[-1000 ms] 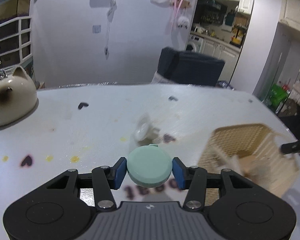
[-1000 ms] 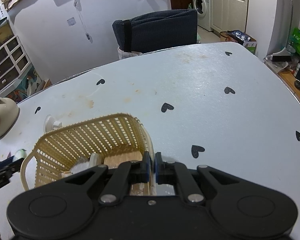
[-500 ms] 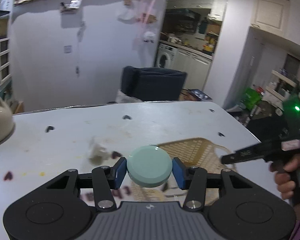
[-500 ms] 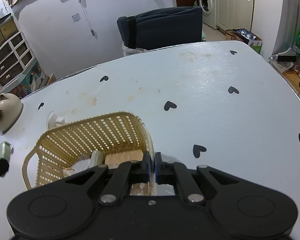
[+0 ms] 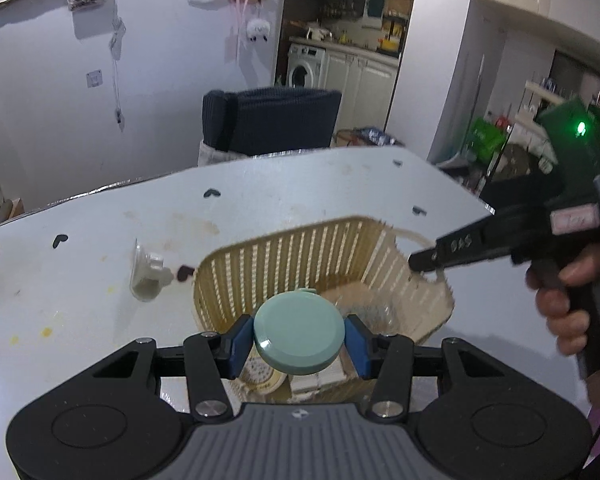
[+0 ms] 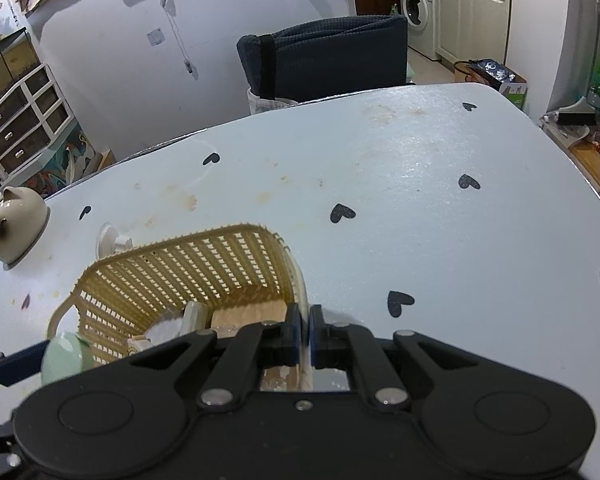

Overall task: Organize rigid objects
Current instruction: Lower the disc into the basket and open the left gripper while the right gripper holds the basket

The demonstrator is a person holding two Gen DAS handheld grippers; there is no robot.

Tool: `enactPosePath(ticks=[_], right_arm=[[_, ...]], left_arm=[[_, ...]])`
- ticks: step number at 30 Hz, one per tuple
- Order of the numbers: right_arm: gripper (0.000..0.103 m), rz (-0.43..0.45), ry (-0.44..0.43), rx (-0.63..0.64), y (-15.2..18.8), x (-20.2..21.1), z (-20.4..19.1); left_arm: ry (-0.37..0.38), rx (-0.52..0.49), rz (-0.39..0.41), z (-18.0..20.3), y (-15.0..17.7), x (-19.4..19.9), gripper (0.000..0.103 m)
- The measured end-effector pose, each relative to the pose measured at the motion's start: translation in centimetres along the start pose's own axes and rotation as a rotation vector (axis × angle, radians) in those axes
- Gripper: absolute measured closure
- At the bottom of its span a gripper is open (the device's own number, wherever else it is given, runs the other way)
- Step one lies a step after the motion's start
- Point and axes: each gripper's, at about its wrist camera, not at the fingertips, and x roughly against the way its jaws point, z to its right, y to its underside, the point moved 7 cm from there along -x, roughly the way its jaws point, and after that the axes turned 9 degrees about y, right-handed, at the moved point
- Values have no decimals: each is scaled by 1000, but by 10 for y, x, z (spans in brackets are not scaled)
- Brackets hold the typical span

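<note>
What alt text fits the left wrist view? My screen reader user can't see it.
The left gripper clamps a round mint-green case over a tan slatted basket on a heart-print table. The right gripper pinches the basket's far rim.

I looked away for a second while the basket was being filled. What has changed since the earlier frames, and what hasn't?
The left gripper, still clamped on the mint-green round case, has carried it from over the bare table to just above the wicker basket. Nothing was taken or released. The right gripper stays shut on the basket's rim, and the basket and the suction hook beside it have not moved.
</note>
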Motion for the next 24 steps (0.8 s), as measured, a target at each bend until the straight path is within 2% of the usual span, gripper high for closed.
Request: enactPosePath(ticks=[10,24], right_arm=[[98,2,-5,-28,1,0,2],[98,-4,12,-24,0,0,0]], left_arm=[[-8,-45,-85,-2,6,-9,53],[4,-60,-106,-2,9,-9,52]])
